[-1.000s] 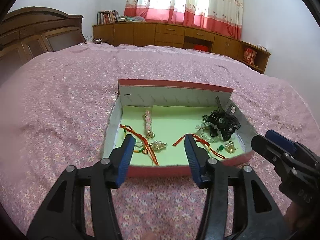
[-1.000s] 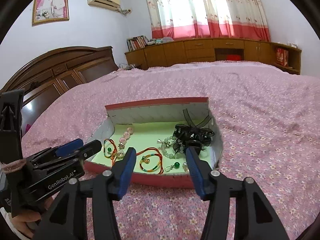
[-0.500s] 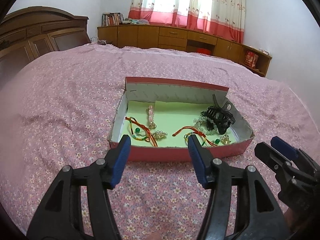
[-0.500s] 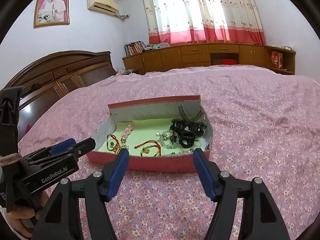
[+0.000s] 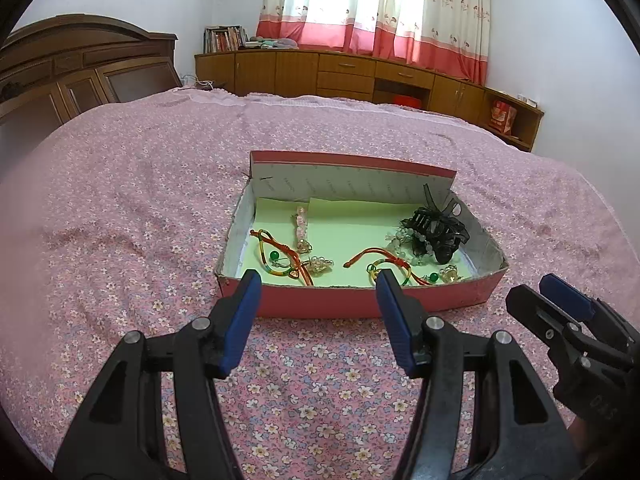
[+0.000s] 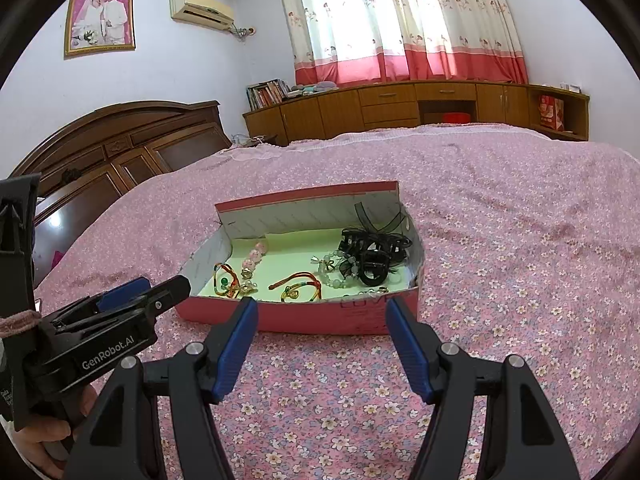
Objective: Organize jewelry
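A bedroom in a lived-in home.

A wide bed under a pink flowered bedspread (image 5: pixel 160 208) fills the room, with a carved dark-wood headboard (image 6: pixel 120 152) at its far-left edge. A framed wedding portrait (image 6: pixel 100 20) and an air conditioner (image 6: pixel 202 10) hang above; low wooden cabinets (image 6: pixel 420 108) with books (image 6: pixel 268 94) stand under pink-banded curtains (image 6: pixel 404 24).

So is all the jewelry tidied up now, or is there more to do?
Looks nearly finished. The bracelets and beads lie inside the red box, with the black hair clip in its right corner. Both the left gripper and right gripper are open and empty. No jewelry shows on the bedspread.
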Tool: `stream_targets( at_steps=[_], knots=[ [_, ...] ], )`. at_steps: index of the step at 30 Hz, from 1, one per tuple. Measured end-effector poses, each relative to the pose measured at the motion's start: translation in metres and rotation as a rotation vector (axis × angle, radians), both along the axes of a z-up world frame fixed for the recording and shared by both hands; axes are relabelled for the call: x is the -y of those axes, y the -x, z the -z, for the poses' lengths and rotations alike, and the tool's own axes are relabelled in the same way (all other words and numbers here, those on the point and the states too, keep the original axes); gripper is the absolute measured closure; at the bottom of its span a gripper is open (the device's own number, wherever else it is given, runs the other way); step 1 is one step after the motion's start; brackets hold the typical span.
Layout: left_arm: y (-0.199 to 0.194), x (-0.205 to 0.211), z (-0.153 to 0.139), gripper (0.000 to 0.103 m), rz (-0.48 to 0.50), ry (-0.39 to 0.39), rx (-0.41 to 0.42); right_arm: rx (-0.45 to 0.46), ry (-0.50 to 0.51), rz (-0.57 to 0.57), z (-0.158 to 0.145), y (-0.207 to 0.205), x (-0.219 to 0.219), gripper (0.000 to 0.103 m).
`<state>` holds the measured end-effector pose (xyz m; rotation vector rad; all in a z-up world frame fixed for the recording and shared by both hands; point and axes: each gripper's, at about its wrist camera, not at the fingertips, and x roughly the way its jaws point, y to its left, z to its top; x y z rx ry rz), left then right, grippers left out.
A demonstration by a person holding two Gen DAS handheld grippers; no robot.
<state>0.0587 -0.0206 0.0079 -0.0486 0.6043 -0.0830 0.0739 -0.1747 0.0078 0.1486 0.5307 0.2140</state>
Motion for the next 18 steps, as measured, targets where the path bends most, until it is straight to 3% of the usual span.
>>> stream_targets(
  at_steps=[18],
  knots=[
    [-0.0007,-0.0004,0.0015,0.051,-0.001,-0.002,-0.004,-0.004,-0.003,-0.001,0.0012,-0.0015,-0.0011,0.034]
  ],
)
